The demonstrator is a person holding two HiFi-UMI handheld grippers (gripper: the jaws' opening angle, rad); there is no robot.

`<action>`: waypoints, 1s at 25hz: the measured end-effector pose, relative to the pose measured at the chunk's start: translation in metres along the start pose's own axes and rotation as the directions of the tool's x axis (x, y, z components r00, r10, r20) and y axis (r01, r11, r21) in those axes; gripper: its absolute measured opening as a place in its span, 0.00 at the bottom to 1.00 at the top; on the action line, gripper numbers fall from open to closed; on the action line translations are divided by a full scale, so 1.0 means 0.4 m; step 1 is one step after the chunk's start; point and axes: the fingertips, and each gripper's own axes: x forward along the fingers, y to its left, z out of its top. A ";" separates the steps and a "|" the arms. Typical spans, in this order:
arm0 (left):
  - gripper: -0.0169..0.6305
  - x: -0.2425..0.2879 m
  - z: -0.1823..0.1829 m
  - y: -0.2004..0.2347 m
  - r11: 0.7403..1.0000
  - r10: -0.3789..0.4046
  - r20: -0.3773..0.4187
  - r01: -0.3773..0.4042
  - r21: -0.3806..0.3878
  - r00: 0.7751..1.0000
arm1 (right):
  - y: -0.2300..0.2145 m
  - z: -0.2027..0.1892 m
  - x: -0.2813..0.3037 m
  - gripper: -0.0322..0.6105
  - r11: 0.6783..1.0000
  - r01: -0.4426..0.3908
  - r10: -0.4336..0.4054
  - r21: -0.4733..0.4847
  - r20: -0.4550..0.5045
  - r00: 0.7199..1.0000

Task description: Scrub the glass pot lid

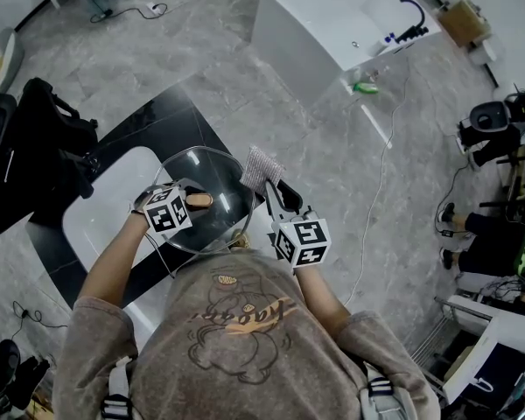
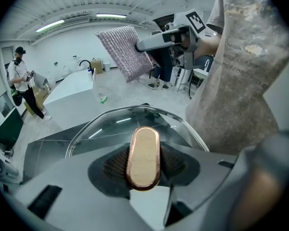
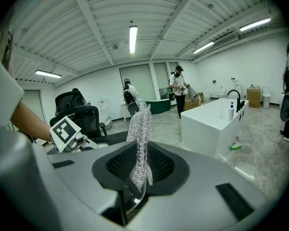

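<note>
Seen from above, a person in a grey-brown sweatshirt with a cartoon print stands at a black counter (image 1: 171, 116) with a white sink (image 1: 105, 204) set into it, holding a gripper in each hand. The left gripper (image 1: 189, 202) holds the glass pot lid (image 1: 212, 182) over the right side of the sink, dome side up towards the camera. In the left gripper view its two dark ribbed pads are closed against either side of the lid's oval knob (image 2: 143, 158), which has a pale wooden top and a copper-coloured rim, and the clear dome spreads out beyond the jaws.

The right gripper (image 1: 273, 188) reaches in from the person's right, and its jaws pinch a silvery mesh scrub cloth (image 1: 261, 166). In the right gripper view the cloth stands upright between the pressed pads and rises above them. From the head view the cloth sits by the lid's far right rim. The left gripper view shows it raised above that rim with a gap between them.

Further off on the grey stone floor are a white bathtub (image 1: 319, 16) with a black tap and a black office chair (image 1: 22, 160) at the left. People stand in the background of both gripper views
</note>
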 end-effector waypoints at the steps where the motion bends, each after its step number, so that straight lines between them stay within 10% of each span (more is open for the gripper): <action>1: 0.31 0.000 0.001 -0.001 1.000 -0.003 0.000 0.003 -0.004 1.000 | -0.002 0.000 0.001 0.17 1.000 -0.001 0.001 0.000 -0.001 1.000; 20: 0.31 -0.001 -0.001 -0.003 1.000 -0.012 0.002 0.012 0.006 1.000 | -0.011 -0.005 0.026 0.17 1.000 -0.018 0.018 -0.005 -0.016 1.000; 25: 0.31 -0.051 0.035 0.001 0.996 0.018 0.120 -0.007 -0.092 0.993 | -0.030 0.013 0.014 0.17 1.000 -0.006 0.006 -0.008 -0.002 1.000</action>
